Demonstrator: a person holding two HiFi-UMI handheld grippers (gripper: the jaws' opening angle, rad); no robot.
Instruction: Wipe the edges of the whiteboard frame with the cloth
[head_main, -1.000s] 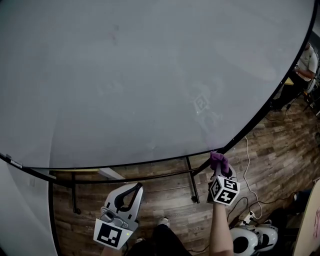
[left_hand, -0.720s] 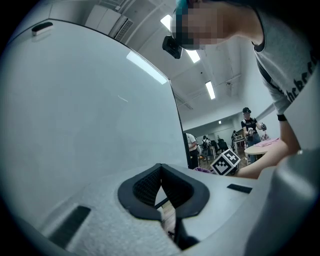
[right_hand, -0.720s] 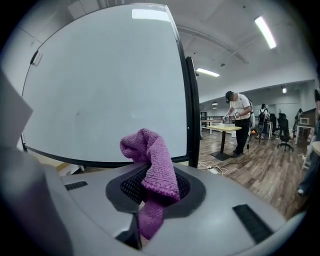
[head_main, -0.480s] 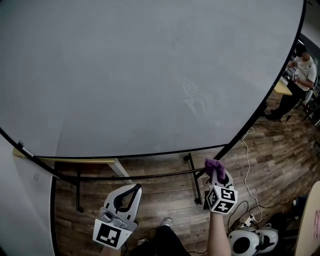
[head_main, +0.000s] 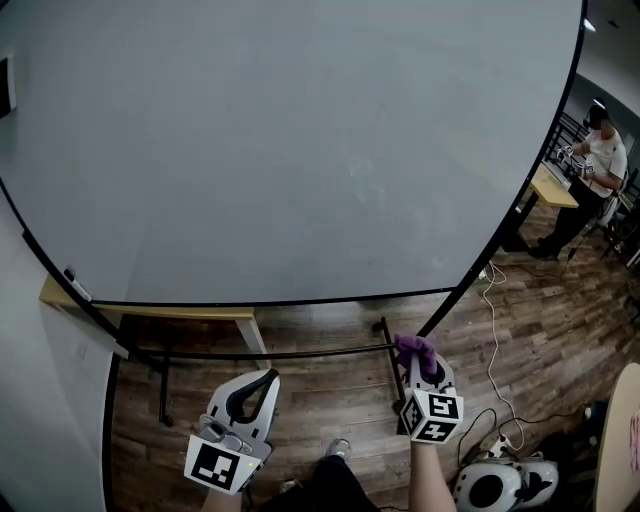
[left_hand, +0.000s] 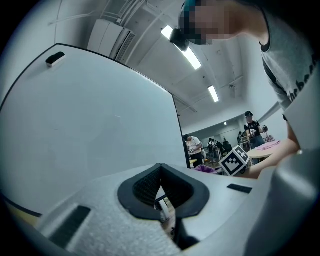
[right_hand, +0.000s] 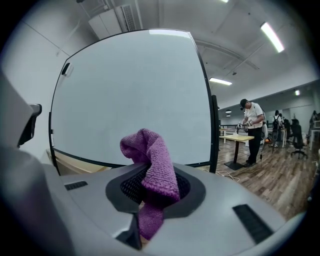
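Left gripper hangs below the whiteboard frame, under the left-middle stretch of its bottom edge and well apart from it. In its own view the jaw tips meet, with only the hollow behind them and nothing caught there; we take it as the idle hand. Between it and the frame runs the stand's crossbar, parallel to the bottom edge and just beneath it. Moving right along the frame: the bottom edge is a thin dark strip, long axis running left to right, ending at the lower right corner, where the right edge turns and climbs up and away from us. Right gripper sits just below that corner, near it but not touching. Its jaws are clamped on the purple cloth, which stands up out of them in a folded hump with a tail hanging down behind the pads. The cloth is the part nearest the frame, pointed at it, with open air between — no contact that we can see. Our judgement is that the coming move turns on this: the corner lies up and slightly right of the cloth, so the right hand is the one to close the gap. From there either edge could be followed along its length. Beyond the frame's right edge a person stands at a desk, well clear.
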